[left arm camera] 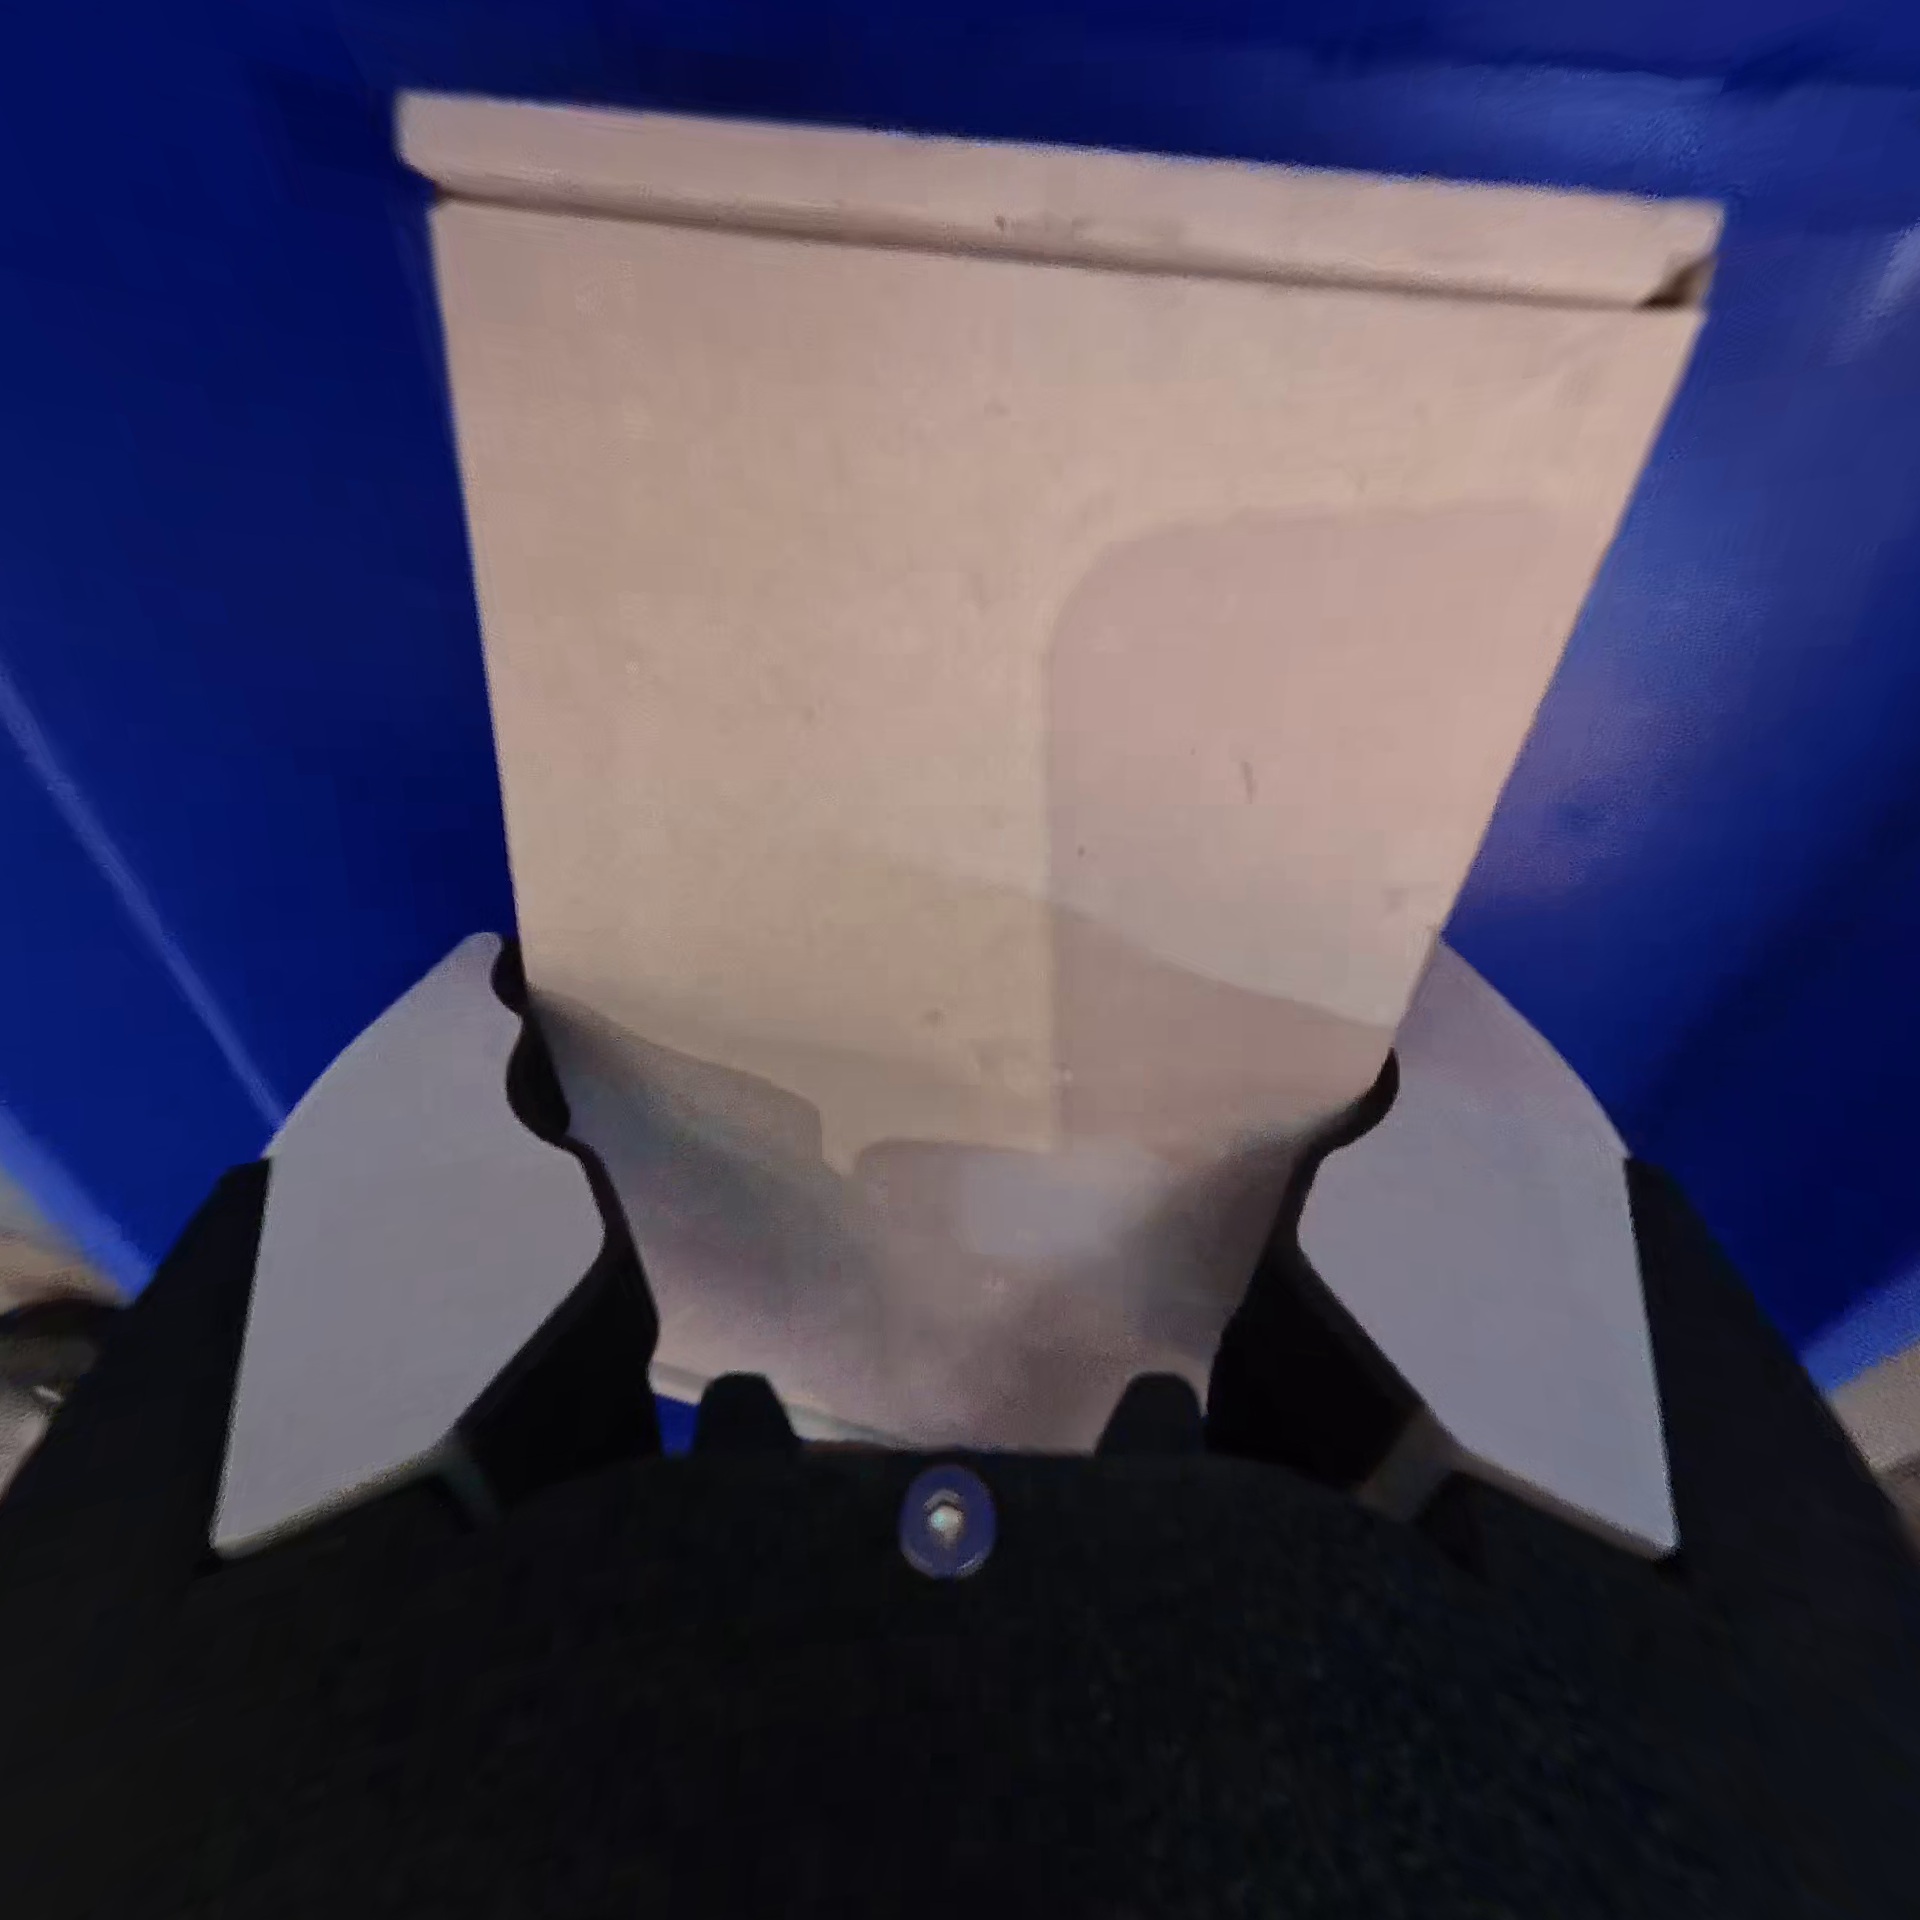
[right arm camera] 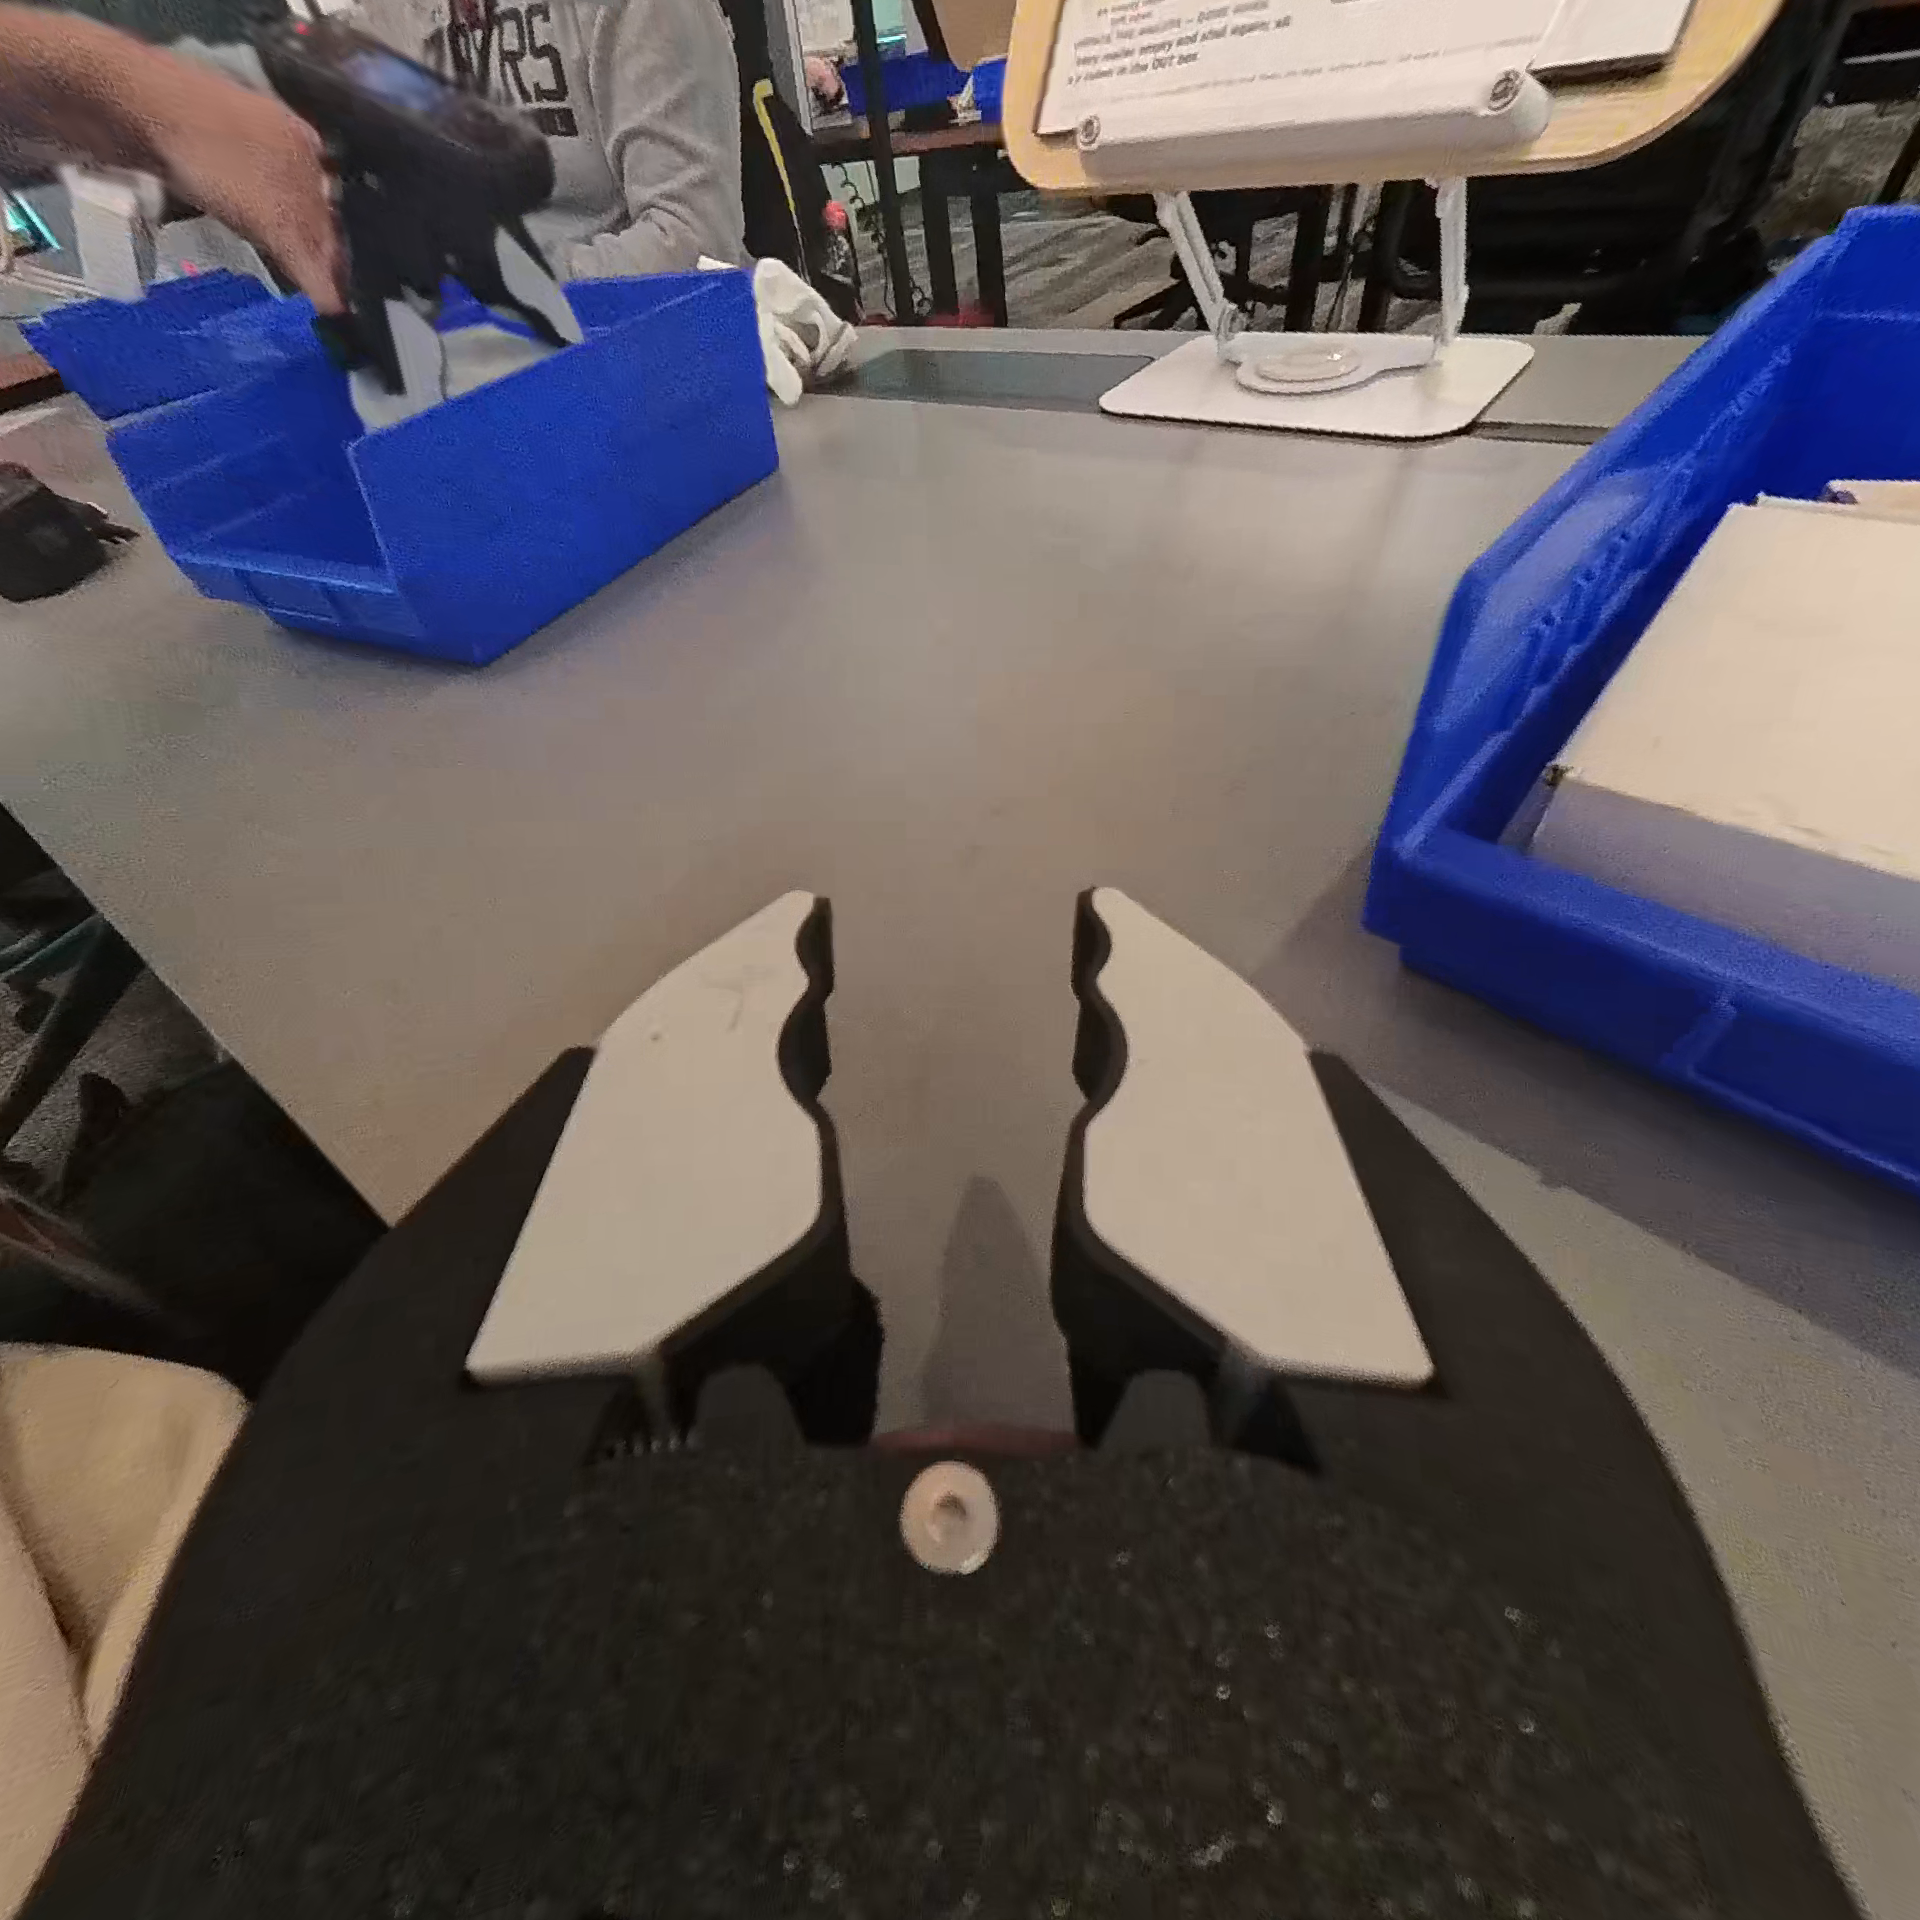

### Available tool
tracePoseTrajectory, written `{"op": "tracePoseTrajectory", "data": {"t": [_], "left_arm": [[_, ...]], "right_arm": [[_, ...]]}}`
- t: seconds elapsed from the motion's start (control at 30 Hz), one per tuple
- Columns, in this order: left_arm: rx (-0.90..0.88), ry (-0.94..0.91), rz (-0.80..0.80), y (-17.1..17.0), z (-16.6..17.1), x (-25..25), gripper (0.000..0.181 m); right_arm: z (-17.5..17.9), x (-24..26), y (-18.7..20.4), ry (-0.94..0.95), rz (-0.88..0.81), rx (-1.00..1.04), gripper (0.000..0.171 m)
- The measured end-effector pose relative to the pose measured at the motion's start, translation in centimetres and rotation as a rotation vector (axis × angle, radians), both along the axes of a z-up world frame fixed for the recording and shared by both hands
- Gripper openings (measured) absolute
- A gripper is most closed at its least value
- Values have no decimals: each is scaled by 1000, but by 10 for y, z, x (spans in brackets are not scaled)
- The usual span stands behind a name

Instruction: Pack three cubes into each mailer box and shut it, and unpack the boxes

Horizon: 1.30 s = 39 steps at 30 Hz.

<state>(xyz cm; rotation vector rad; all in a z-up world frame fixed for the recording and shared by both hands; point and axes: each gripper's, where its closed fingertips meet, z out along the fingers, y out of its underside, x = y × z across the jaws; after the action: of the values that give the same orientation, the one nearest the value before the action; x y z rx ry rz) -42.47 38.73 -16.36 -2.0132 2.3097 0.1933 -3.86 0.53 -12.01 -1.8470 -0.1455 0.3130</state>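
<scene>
A closed pale mailer box [left arm camera: 997, 644] sits between the fingers of the left gripper [left arm camera: 951, 1039], which are clamped on its two side edges. Blue plastic surrounds the box on every side; it is down inside a blue bin [right arm camera: 499, 488] that stands at the far left corner of the grey worktop [right arm camera: 987, 644]. In the right wrist view a person's hand [right arm camera: 208, 156] holds that gripper, its fingers reaching down into the bin. A second blue bin [right arm camera: 1558, 779] stands at the right edge of the worktop and holds another pale mailer box [right arm camera: 1766, 686], lying flat. The right gripper [right arm camera: 951, 914] hovers above the bare middle of the worktop, its fingers apart and holding nothing. A white document stand [right arm camera: 1320, 384] rests at the far edge, with a white cloth [right arm camera: 800, 322] beside the left bin.
</scene>
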Motion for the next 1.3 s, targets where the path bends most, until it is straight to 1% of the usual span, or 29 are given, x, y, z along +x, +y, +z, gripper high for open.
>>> {"op": "tracePoseTrajectory", "data": {"t": [0.13,0.23,0.3,0.37,0.47,0.57,0.63,0.7,0.83,0.93,1.0,1.1,1.2,1.3], "left_arm": [[-3,-124,74,-15,57,7,143],[-33,-237,119,-30,103,26,142],[-166,-353,169,-50,126,54,143],[-337,-461,217,-73,136,92,142],[-534,-485,210,-114,129,148,142],[-658,-442,143,-156,109,202,142],[-698,-379,111,-177,86,233,142],[-737,-299,126,-193,59,260,142],[-799,-143,137,-219,18,292,143],[-834,-52,154,-224,4,300,144],[-854,-55,136,-223,4,304,144],[-828,-131,132,-208,9,312,138],[-787,-231,147,-186,23,315,135],[-677,-441,181,-157,51,320,126]], "right_arm": [[6,-14,-2,-3,54,18,44],[11,-25,-5,3,92,39,44],[12,-30,-7,3,117,41,43],[14,-35,-9,-1,135,50,43],[17,-43,-13,-14,161,63,43],[18,-48,-18,-45,176,74,42],[18,-48,-21,-60,175,79,42],[17,-46,-24,-70,170,78,42],[16,-40,-29,-74,152,65,42],[16,-35,-34,-76,137,62,43],[14,-32,-38,-89,127,59,43],[13,-30,-41,-99,120,51,43],[9,-33,-41,-97,126,37,43],[5,-36,-36,-105,133,22,43]]}}
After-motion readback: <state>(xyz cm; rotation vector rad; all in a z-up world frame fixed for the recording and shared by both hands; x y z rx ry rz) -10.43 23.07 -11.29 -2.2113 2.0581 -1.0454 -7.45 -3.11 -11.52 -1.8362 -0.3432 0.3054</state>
